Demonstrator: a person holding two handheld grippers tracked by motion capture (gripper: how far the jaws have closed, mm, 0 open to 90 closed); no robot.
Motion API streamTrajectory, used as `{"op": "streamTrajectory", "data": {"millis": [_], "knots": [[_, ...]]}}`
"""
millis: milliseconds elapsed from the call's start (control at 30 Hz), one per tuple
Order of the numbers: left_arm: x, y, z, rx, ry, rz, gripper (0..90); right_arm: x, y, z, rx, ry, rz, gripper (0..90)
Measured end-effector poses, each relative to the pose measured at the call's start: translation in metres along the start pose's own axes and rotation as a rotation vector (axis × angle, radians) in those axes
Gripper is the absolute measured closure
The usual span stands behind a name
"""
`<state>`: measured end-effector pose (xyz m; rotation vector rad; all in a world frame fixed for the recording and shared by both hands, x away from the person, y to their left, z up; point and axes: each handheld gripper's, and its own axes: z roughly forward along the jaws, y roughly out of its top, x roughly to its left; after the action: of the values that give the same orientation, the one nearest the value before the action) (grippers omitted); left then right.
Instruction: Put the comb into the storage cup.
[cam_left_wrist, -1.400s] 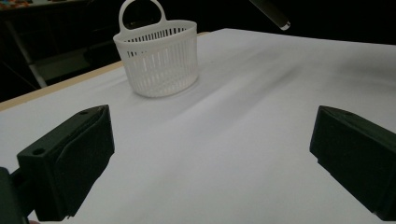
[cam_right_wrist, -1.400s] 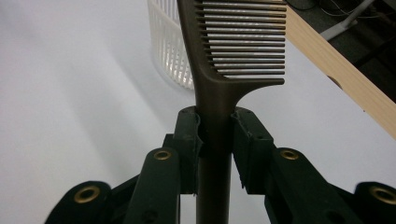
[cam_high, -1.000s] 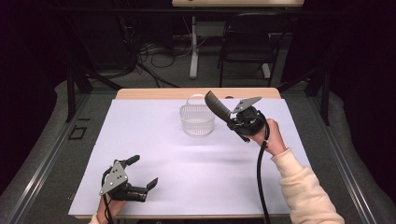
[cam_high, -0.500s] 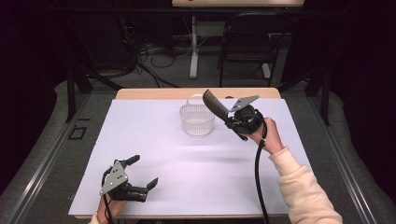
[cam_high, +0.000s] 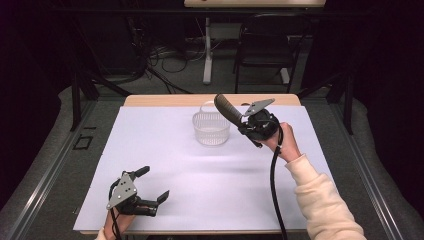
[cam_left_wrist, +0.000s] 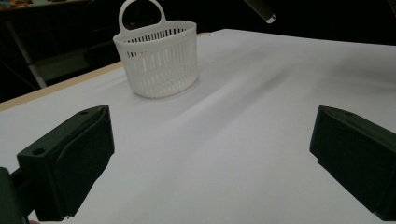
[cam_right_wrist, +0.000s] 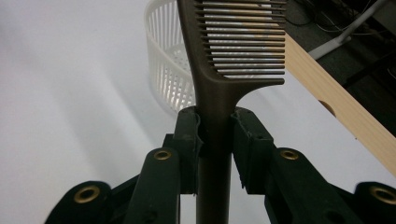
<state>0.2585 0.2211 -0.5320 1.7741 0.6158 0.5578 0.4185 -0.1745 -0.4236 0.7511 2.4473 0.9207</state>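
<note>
The right gripper (cam_high: 239, 120) is clamped on the handle of a dark comb (cam_right_wrist: 219, 70), its jaws pressed against the shaft from both sides just below where the teeth begin. In the right gripper view the comb's long axis runs straight on from the jaws, handle passing down between them and the toothed end pointing away, toward the basket (cam_right_wrist: 170, 70); the teeth stick out sideways from the spine (to the right in that view). From above, the comb (cam_high: 227, 108) is held in the air and slants up and to the left from the gripper, its far end over the right rim of the white basket (cam_high: 211, 131), which stands upright on the white table (cam_high: 200, 175) near the far edge. The left gripper (cam_high: 150, 192) sits low at the near left corner, well apart from the basket, jaws spread wide with nothing between them; its own view looks across bare table at the basket (cam_left_wrist: 156, 58).
</note>
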Motion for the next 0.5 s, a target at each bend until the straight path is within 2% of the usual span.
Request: {"op": "streamTrajectory", "data": {"millis": [500], "knots": [[-0.0003, 0.0003, -0.0002, -0.002, 0.001, 0.000, 0.0, 0.0012, 0.0099, 0.0019, -0.023, -0.013, -0.002, 72.7]]}}
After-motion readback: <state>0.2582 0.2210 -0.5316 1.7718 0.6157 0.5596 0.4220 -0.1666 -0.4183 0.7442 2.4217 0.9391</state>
